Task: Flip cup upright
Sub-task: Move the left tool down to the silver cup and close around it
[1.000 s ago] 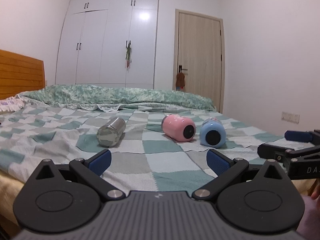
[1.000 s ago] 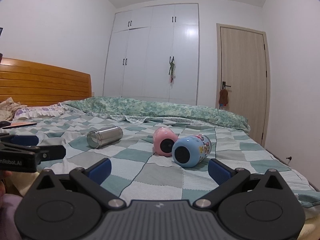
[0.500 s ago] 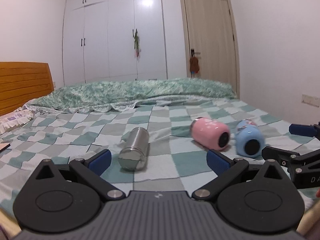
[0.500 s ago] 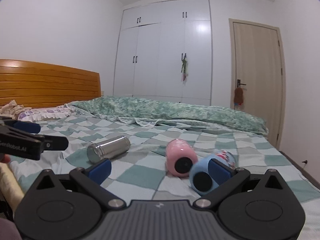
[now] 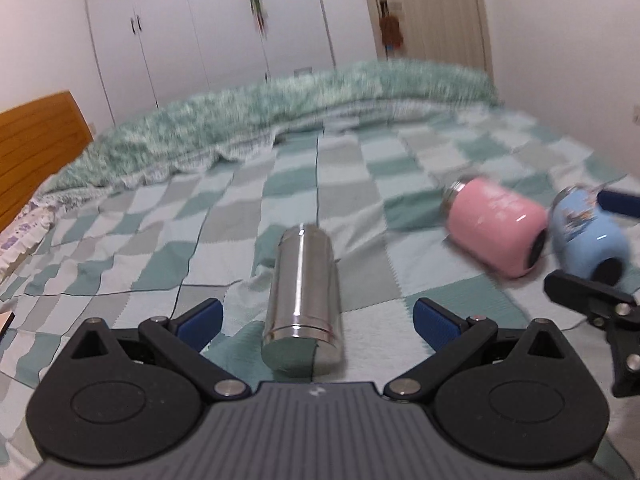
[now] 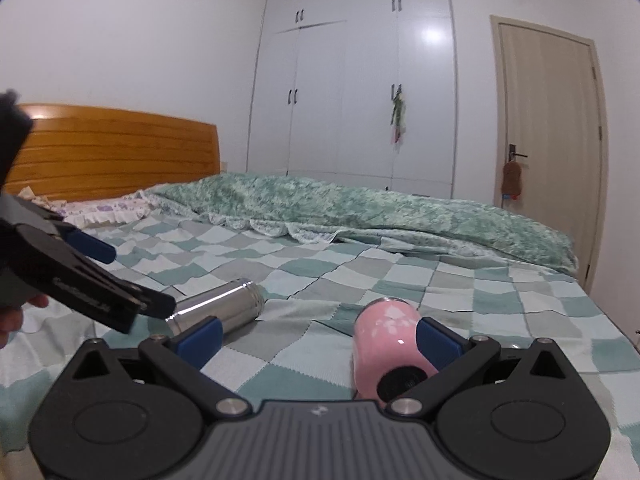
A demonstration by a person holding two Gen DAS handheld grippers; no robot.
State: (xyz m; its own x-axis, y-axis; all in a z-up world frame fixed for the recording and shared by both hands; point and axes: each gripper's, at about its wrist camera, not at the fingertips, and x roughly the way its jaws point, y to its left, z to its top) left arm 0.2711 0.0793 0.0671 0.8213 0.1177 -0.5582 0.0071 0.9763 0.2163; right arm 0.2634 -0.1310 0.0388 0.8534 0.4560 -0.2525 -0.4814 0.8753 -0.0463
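Three cups lie on their sides on the checked bedspread (image 5: 200, 216). A steel cup (image 5: 304, 292) lies between the open fingers of my left gripper (image 5: 318, 322), base toward the camera; it also shows in the right wrist view (image 6: 224, 310). A pink cup (image 5: 496, 228) lies to its right, and a blue cup (image 5: 588, 236) beyond that. My right gripper (image 6: 318, 338) is open, with the pink cup (image 6: 390, 354) just inside its right finger. The blue cup is hidden in the right wrist view.
A rumpled green quilt (image 6: 360, 212) lies across the far side of the bed. A wooden headboard (image 6: 112, 156) stands at the left. White wardrobes (image 6: 352, 88) and a door (image 6: 552, 140) line the far wall. The right gripper shows at the right edge of the left wrist view (image 5: 600, 296).
Both grippers have moved forward and down toward the bed. The steel cup now lies between the left fingers, and the pink cup is close to the right gripper's right finger.
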